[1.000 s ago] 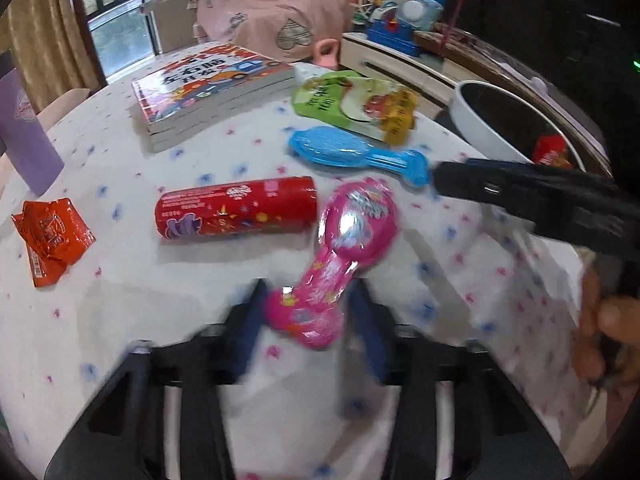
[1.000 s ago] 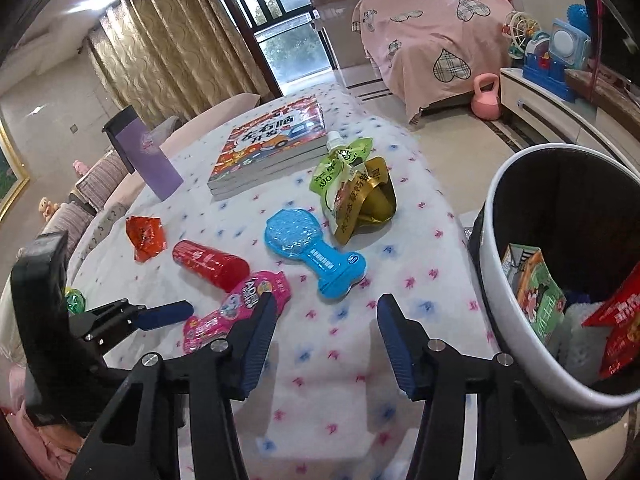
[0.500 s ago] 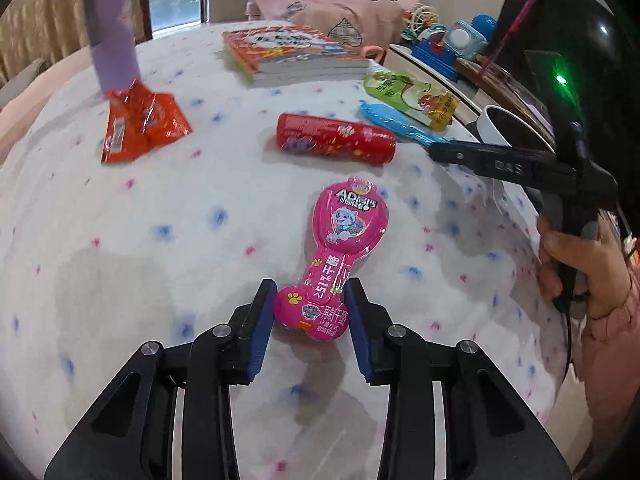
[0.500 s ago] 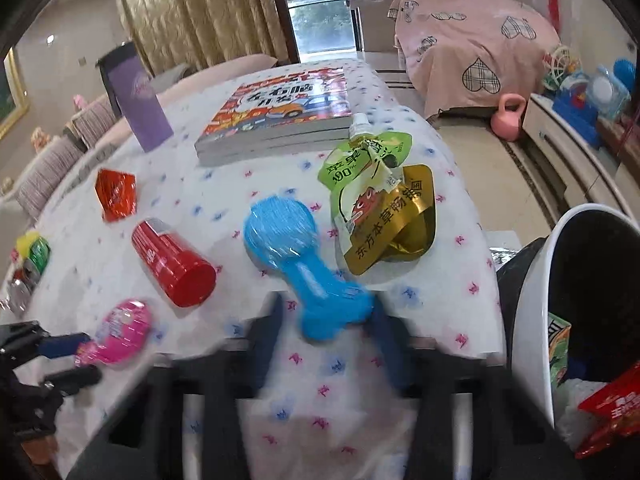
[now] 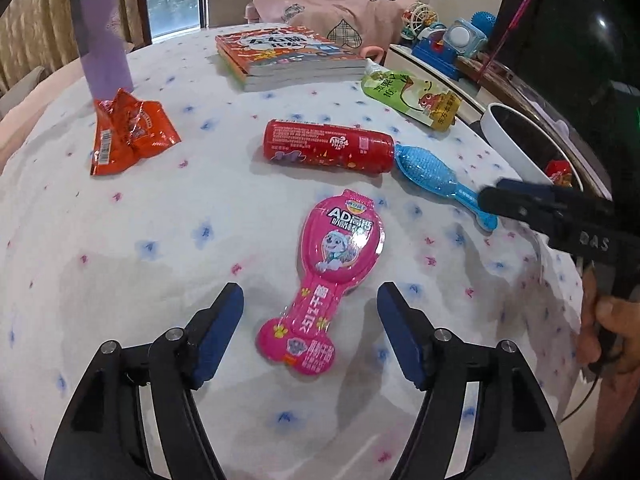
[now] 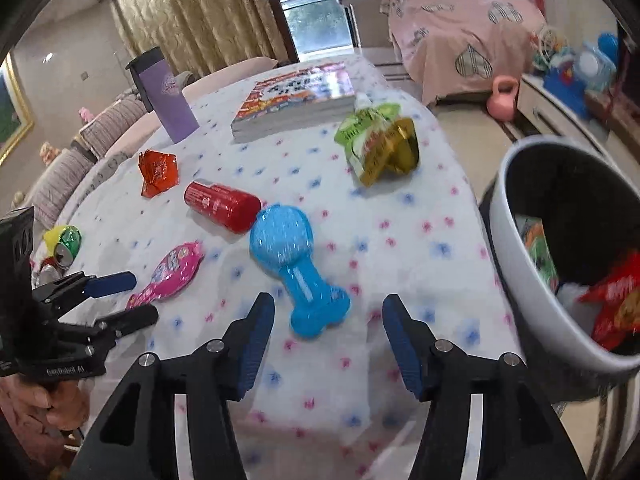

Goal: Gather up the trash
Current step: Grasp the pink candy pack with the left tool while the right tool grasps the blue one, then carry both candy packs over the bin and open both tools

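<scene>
A pink paddle-shaped candy pack (image 5: 332,272) lies flat on the white spotted tablecloth, its narrow end between the fingers of my open left gripper (image 5: 310,332); it also shows in the right wrist view (image 6: 168,276). A blue paddle-shaped pack (image 6: 296,260) lies just ahead of my open right gripper (image 6: 326,340); it also shows in the left wrist view (image 5: 436,176). A red tube (image 5: 328,151), an orange wrapper (image 5: 128,132) and a green-gold pouch (image 5: 416,98) lie further back. The white trash bin (image 6: 516,264) with wrappers inside stands off the table's right edge.
A stack of books (image 5: 288,56) and a purple tumbler (image 5: 102,40) stand at the back of the table. Crushed cans (image 6: 60,244) lie at the left edge. A pink kettlebell (image 6: 502,98), a covered bed and toys are beyond the table.
My left gripper opened wide around the pink pack, which stays on the cloth. My right gripper came to rest with its open fingers behind the blue pack.
</scene>
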Motion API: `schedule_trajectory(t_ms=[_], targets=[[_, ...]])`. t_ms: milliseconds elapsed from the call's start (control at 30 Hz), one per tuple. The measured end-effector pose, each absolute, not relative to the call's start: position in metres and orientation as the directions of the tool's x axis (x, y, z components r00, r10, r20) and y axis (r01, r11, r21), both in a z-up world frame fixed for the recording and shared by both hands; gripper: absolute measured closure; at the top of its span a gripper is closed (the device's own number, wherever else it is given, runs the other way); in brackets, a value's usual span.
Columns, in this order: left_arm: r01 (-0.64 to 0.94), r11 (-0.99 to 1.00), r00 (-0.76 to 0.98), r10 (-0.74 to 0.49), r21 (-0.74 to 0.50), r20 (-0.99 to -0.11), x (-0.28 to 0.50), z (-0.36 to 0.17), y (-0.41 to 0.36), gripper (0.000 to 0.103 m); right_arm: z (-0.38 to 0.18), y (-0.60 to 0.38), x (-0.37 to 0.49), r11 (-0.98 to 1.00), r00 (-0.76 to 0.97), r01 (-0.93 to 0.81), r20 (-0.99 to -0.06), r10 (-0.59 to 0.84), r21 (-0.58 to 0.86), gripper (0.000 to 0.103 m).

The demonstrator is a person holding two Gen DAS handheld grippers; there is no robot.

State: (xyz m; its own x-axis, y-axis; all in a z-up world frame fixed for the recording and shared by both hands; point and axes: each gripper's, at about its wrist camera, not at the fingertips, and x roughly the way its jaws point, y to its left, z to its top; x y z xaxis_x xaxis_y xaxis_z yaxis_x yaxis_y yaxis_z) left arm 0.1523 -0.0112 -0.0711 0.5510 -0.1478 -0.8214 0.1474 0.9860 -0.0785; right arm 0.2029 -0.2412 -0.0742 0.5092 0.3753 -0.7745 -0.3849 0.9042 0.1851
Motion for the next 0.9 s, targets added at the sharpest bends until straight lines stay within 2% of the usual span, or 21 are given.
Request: schedule_trajectory(t_ms=[133, 200, 233, 267, 300, 600, 900], targets=[[0.158, 0.986, 0.566, -0.130, -0.047, -0.814, 0.155, -0.072, -0.017, 0.054, -0.080, -0.215, 0.219, 0.881, 0.488, -0.449, -0.786, 0.379, 0.146, 0.048], [0.163, 0.986, 0.569, -0.123, -0.036, -0.813, 0.155, -0.072, -0.019, 0.075, -0.090, -0.202, 0.224, 0.876, 0.477, -0.472, -0.806, 0.349, 0.100, 0.052], [0.168, 0.985, 0.569, -0.127, -0.037, -0.812, 0.155, -0.071, -0.020, 0.081, -0.091, -0.200, 0.222, 0.876, 0.496, -0.476, -0.800, 0.339, 0.076, 0.058], [0.171, 0.984, 0.567, -0.139, -0.048, -0.812, 0.155, -0.071, -0.020, 0.084, -0.091, -0.197, 0.220, 0.880, 0.512, -0.474, -0.801, 0.310, 0.038, 0.070], [0.170, 0.984, 0.566, -0.147, -0.060, -0.811, 0.155, -0.070, -0.020, 0.084, -0.090, -0.197, 0.218, 0.882, 0.519, -0.470, -0.799, 0.302, 0.028, 0.074], [0.191, 0.970, 0.591, -0.235, -0.149, -0.772, 0.143, -0.048, -0.034, 0.084, -0.071, -0.251, 0.191, 0.896, 0.534, -0.381, -0.738, 0.413, 0.226, 0.077], [0.289, 0.942, 0.590, -0.314, -0.169, -0.744, 0.143, -0.026, -0.086, 0.084, -0.047, -0.303, 0.167, 0.906, 0.599, -0.306, -0.681, 0.421, 0.291, 0.079]])
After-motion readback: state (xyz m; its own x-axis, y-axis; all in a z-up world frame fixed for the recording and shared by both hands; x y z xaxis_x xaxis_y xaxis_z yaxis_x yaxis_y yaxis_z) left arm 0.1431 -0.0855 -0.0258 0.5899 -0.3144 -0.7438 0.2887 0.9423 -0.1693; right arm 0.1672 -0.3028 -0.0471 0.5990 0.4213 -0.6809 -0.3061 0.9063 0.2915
